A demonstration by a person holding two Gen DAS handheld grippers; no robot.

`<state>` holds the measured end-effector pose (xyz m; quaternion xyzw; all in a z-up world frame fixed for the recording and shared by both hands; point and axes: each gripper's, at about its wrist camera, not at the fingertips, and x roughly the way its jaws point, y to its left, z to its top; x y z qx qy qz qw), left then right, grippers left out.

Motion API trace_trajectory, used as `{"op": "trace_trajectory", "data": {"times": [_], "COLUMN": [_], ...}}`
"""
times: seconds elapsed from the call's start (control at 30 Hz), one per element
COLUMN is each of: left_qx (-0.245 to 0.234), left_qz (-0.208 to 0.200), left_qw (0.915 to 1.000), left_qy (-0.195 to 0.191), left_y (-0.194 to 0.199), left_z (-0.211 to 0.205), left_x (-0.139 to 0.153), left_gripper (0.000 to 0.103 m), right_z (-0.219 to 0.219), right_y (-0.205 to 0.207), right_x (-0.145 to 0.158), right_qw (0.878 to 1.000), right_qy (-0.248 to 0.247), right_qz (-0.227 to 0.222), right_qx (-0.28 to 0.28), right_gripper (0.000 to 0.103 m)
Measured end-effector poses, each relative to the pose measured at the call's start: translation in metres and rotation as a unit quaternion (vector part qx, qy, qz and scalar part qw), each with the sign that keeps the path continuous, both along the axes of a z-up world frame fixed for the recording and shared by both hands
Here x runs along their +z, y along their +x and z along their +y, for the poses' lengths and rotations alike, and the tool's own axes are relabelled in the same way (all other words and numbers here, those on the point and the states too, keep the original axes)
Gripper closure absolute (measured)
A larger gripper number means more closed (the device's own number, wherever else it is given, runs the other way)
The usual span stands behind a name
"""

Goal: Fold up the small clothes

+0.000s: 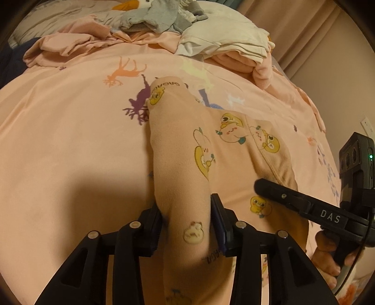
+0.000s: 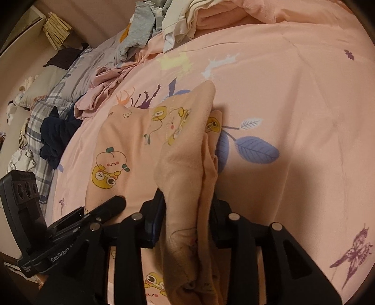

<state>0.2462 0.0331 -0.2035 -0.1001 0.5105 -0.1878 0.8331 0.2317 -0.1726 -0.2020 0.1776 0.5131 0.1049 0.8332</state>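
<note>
Risk of uneven fold: both jaws clamped on bunched edges of peach garment [image 1: 187, 150], left gripper [image 1: 187, 220] and right gripper [image 2: 185, 215] gripping thick layers, likely slipping or dragging over bed [image 1: 70, 140].

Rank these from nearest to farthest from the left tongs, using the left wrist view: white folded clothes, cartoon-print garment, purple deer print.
1. Cartoon-print garment: gripped in the left tongs.
2. Purple deer print: ahead, slightly left.
3. White folded clothes: far right.

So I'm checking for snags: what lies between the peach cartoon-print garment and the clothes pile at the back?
In both views, only bare pink bedsheet separates the garment from the pile.
</note>
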Motion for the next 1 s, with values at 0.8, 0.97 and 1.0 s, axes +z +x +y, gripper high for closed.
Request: {"op": "trace_trajectory", "data": {"times": [0.8, 0.97, 1.0], "left_qx": [-0.013, -0.008, -0.005], "left_qz": [-0.063, -0.057, -0.052], "left_qw": [0.9928, 0.9917, 0.9927], "left_qy": [0.100, 0.114, 0.109], "left_y": [-0.089, -0.096, -0.098], "left_z": [-0.012, -0.013, -0.010], "left_x": [-0.010, -0.010, -0.011], "left_gripper": [0.064, 0.064, 0.064], "right_z": [0.001, -0.005, -0.004], "right_y": [-0.067, -0.090, -0.093], "right_x": [-0.002, -0.010, -0.009], "right_qw": [0.998, 0.998, 0.998], "right_qy": [-0.059, -0.052, -0.053], "right_qz": [-0.011, -0.017, -0.014], "right_qx": [0.030, 0.022, 0.020], "right_gripper": [0.102, 0.103, 0.103]}}
